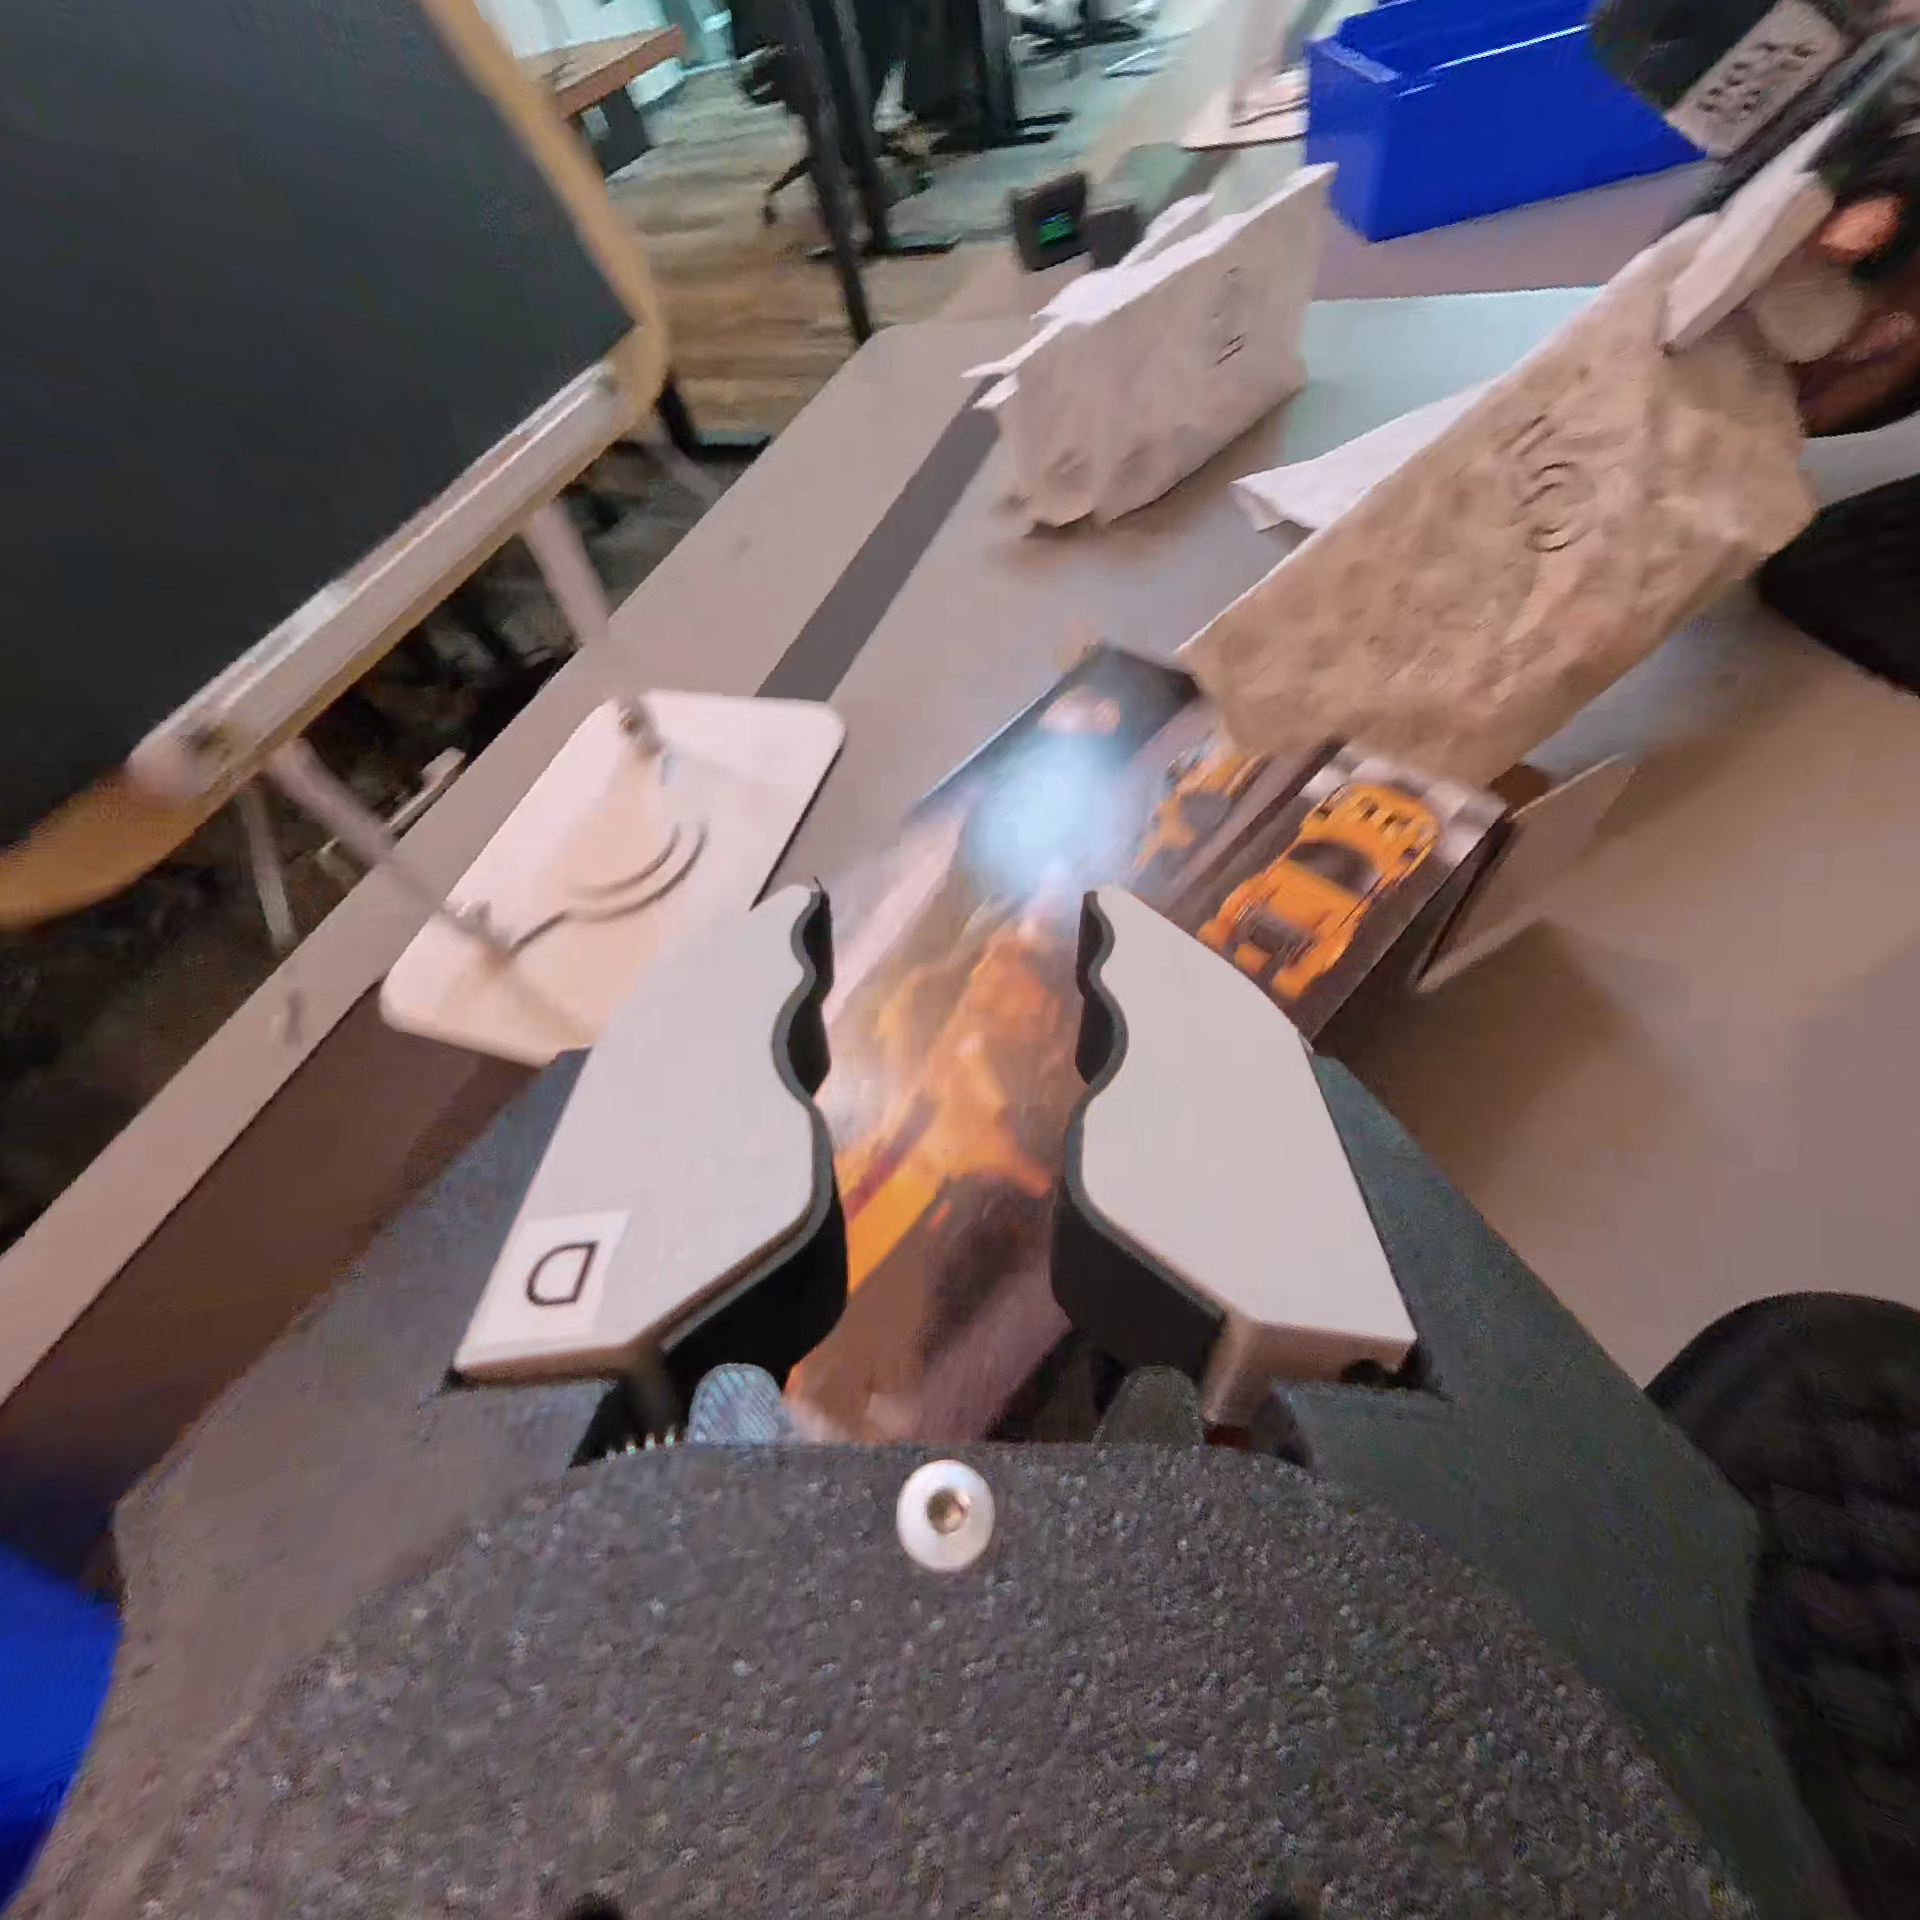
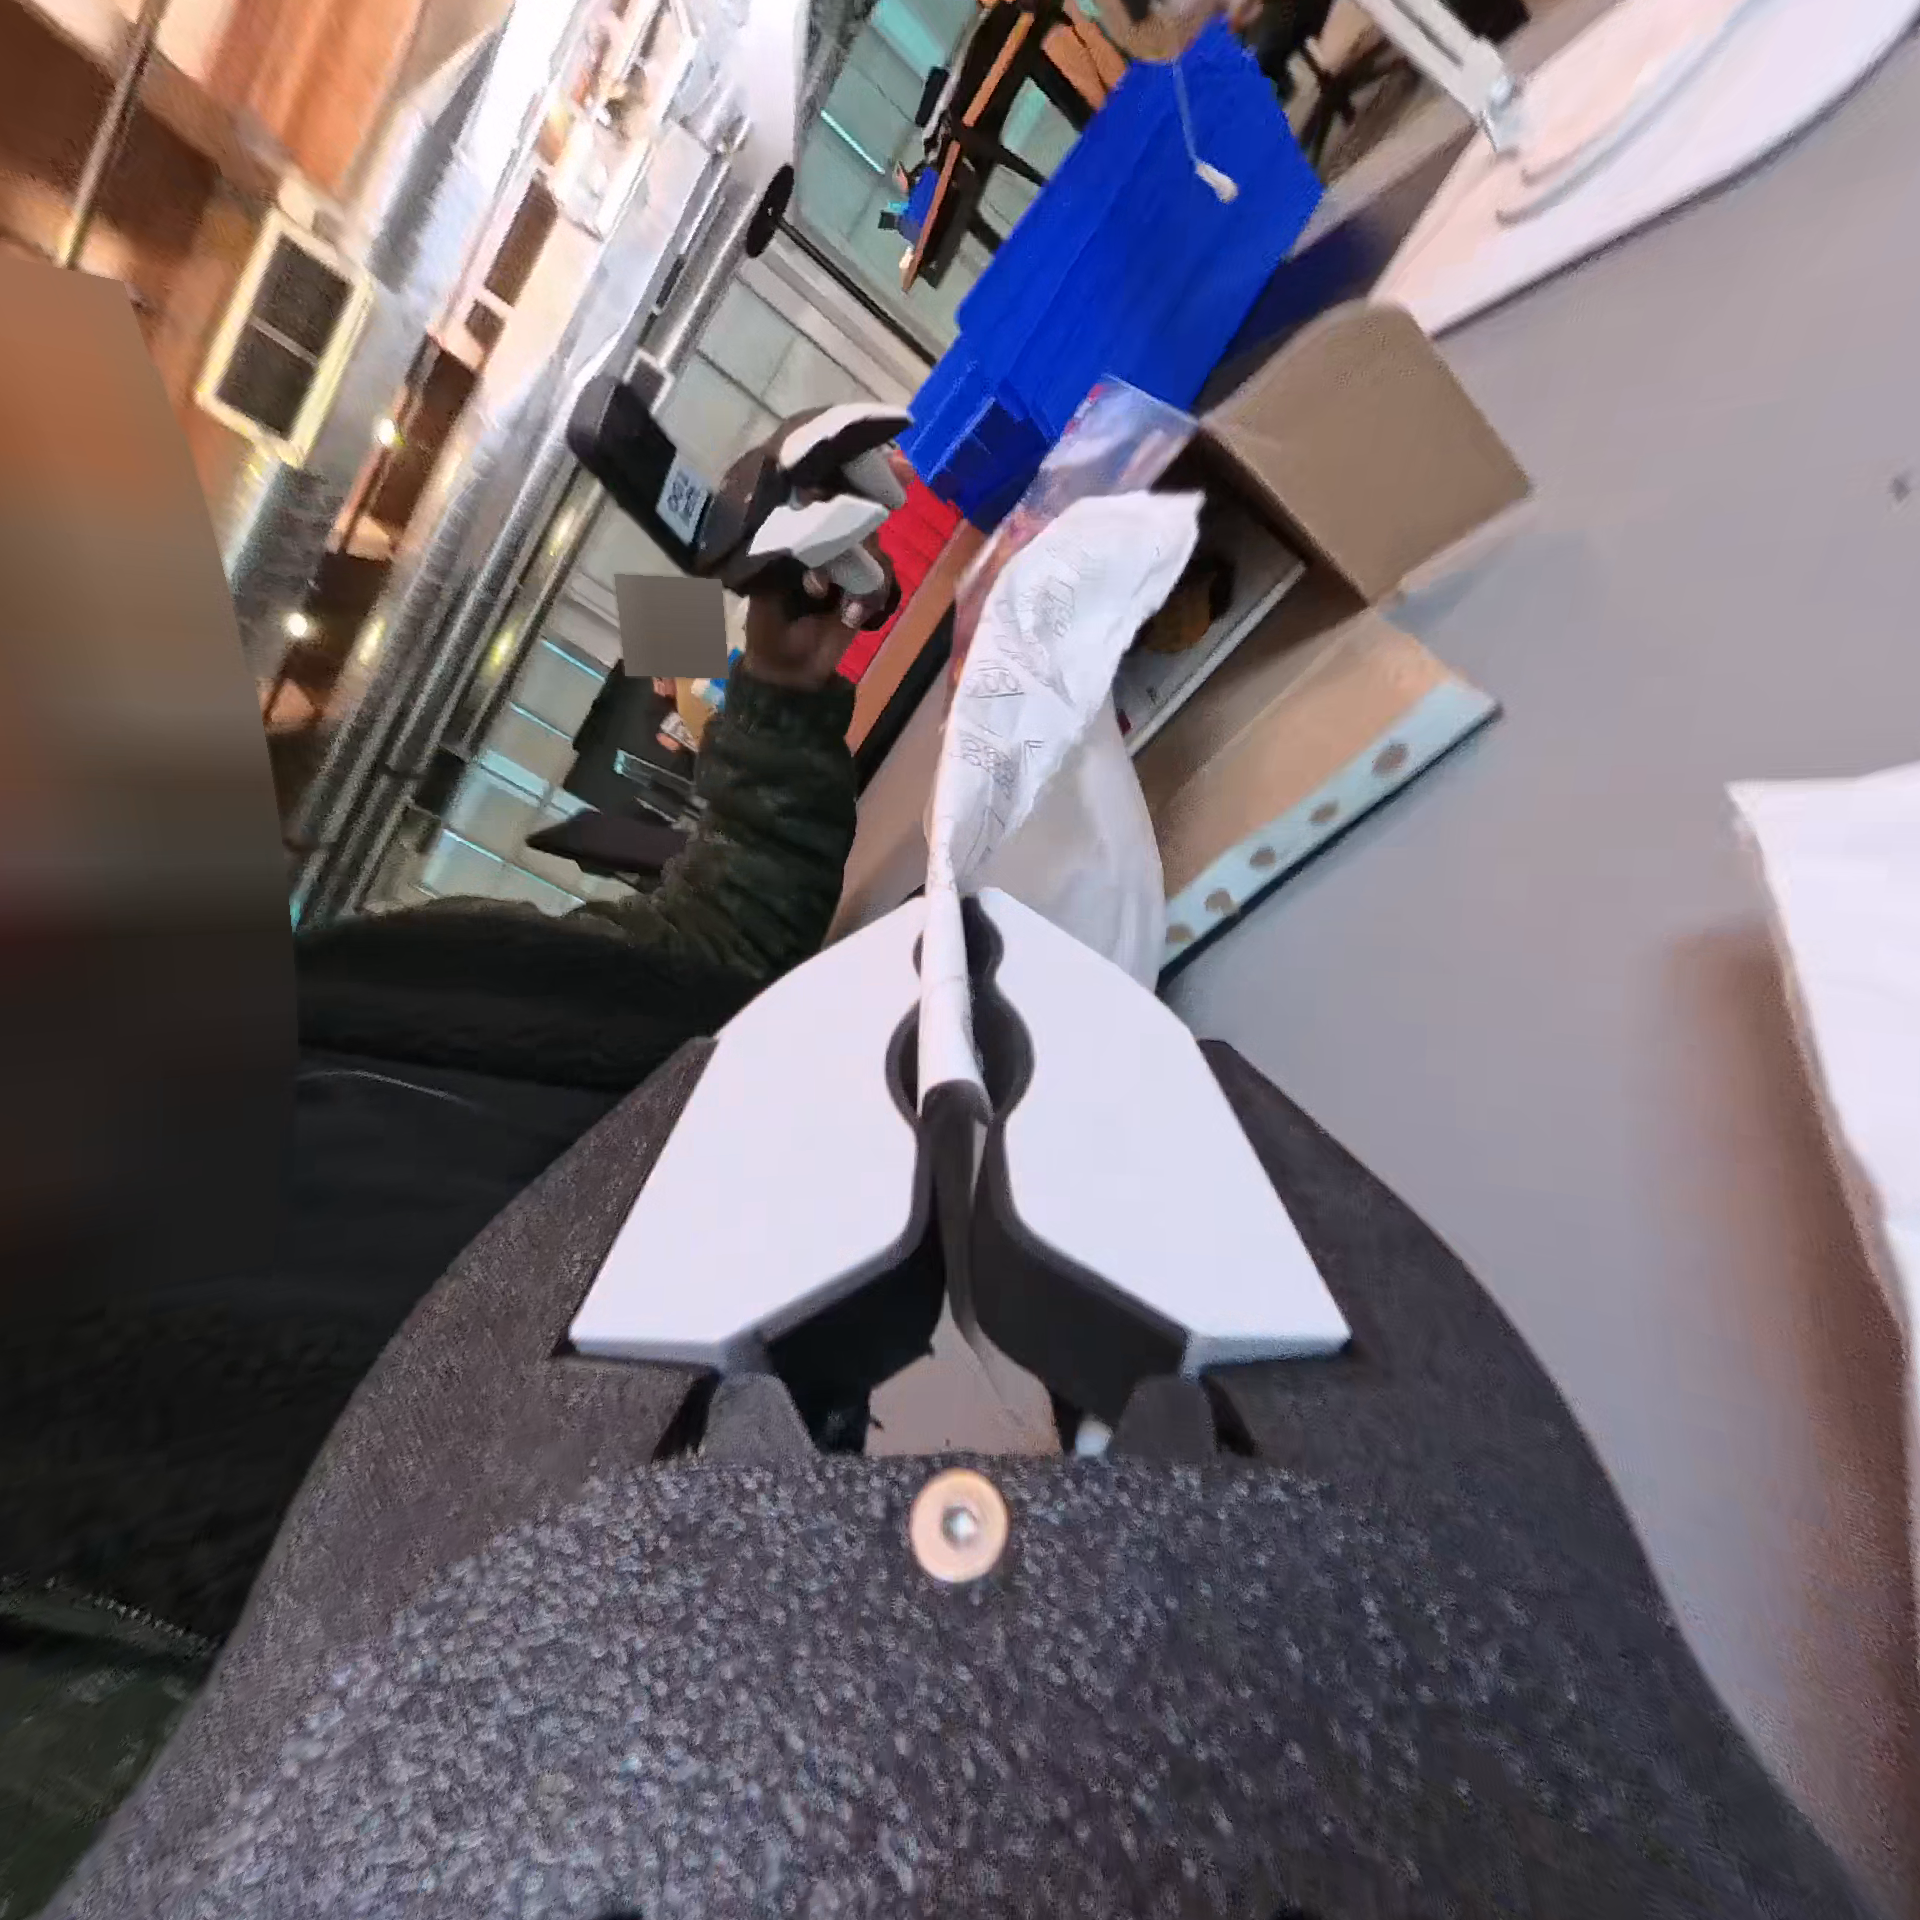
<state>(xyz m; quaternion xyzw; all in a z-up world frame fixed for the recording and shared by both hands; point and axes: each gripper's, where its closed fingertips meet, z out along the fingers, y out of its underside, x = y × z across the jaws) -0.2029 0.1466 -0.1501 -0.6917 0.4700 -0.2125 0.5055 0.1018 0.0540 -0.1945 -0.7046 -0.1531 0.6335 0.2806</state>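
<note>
Here, grey table (image 1: 1558,1091) — blue bins (image 1: 1486,104) behind.

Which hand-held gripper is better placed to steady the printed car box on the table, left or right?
Left, I think. The left hand-held gripper is open right over the car box, while the right hand-held gripper is shut on the white bag.

L tongs (image 1: 954,940) agape, held low. R tongs (image 2: 951,920) clamped tight, raised, tilted.

Open office or lab: desks (image 1: 603,62), blue bins (image 1: 1475,114), exposed ductwork (image 2: 436,343).
</note>
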